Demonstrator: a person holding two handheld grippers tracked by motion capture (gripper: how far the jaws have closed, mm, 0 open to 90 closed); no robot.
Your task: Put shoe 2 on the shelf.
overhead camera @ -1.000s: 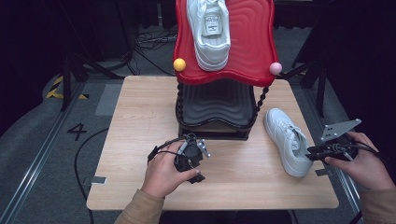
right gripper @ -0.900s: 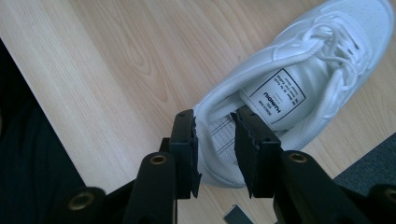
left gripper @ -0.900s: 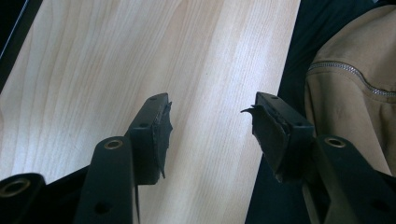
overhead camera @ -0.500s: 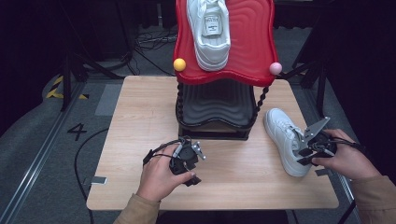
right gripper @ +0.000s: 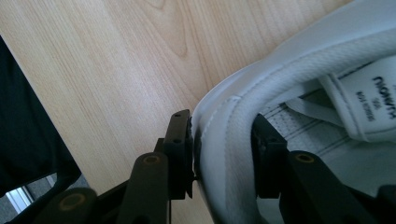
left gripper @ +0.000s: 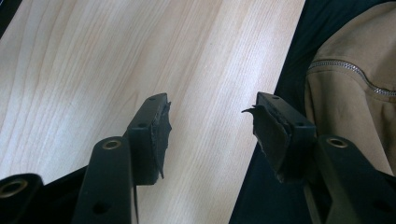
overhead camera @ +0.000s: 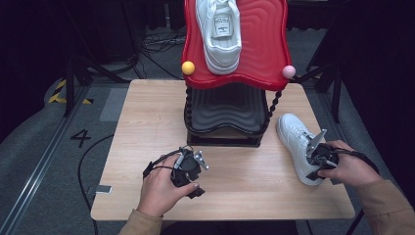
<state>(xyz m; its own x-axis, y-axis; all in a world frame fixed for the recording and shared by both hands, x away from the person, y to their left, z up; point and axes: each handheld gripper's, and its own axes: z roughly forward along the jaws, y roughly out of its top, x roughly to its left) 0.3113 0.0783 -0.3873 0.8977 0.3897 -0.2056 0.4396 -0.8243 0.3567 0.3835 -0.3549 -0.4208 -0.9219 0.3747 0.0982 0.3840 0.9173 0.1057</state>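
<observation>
In the right gripper view, the right gripper [right gripper: 223,154] is straddling the padded heel collar of the white sneaker [right gripper: 299,93]: one of its fingers [right gripper: 180,154] is sitting against the outside of the heel, the other inside the shoe opening. The fingers have just been closing on the collar, which lies between them; the outer pad is touching the leather, and the collar seems pinched, though I cannot tell how firm the grip is. Taking the collar this way is probably the surest hold for lifting the shoe by its stiffest edge.

In the high view, that sneaker [overhead camera: 296,144] is lying on the table [overhead camera: 147,122] at the right, just beside the black lower tier [overhead camera: 225,110] of the shoe rack, with the right gripper [overhead camera: 318,159] at its heel end. A matching white sneaker [overhead camera: 220,34] is already resting on the red upper tier [overhead camera: 264,44], so the second shoe is likely meant to join it.

The left gripper [left gripper: 210,126] is holding its fingers apart with nothing between them, over bare wood near the table's front edge, by a tan sleeve [left gripper: 350,84]. The high view places it [overhead camera: 188,169] well apart from the shoe, seemingly waiting.

The gripper views are giving pad contact and torn pad rubber; the high view is giving the layout, the rack, and its yellow ball [overhead camera: 188,67] and pink ball [overhead camera: 288,71].
</observation>
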